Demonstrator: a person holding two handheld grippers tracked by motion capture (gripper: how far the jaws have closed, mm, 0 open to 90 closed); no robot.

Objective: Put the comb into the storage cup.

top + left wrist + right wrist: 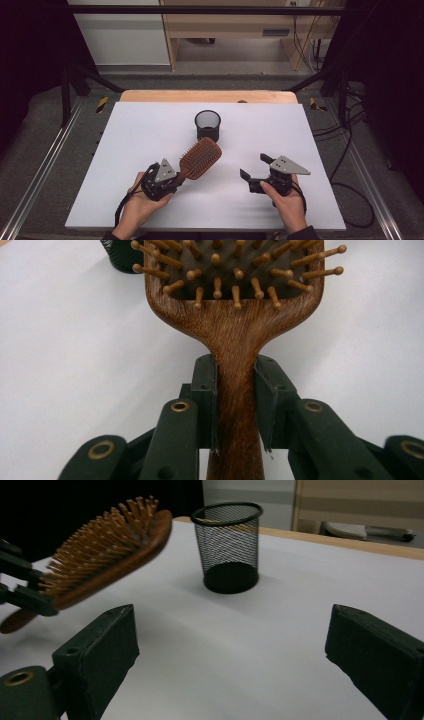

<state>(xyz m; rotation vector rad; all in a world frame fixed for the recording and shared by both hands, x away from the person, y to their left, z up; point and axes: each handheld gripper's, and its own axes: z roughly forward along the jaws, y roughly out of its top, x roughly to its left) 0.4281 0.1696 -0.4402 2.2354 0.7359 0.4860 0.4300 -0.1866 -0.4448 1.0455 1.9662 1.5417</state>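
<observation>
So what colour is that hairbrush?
The hairbrush is reddish-brown wood with lighter tan bristles, clearest in the left gripper view.

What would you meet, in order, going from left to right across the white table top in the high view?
Left gripper → wooden hairbrush → black mesh cup → right gripper.

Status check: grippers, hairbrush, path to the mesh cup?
Left gripper shut on hairbrush handle, brush lifted, bristles up. Right gripper open, empty. Mesh cup upright beyond brush; nothing between them.
</observation>
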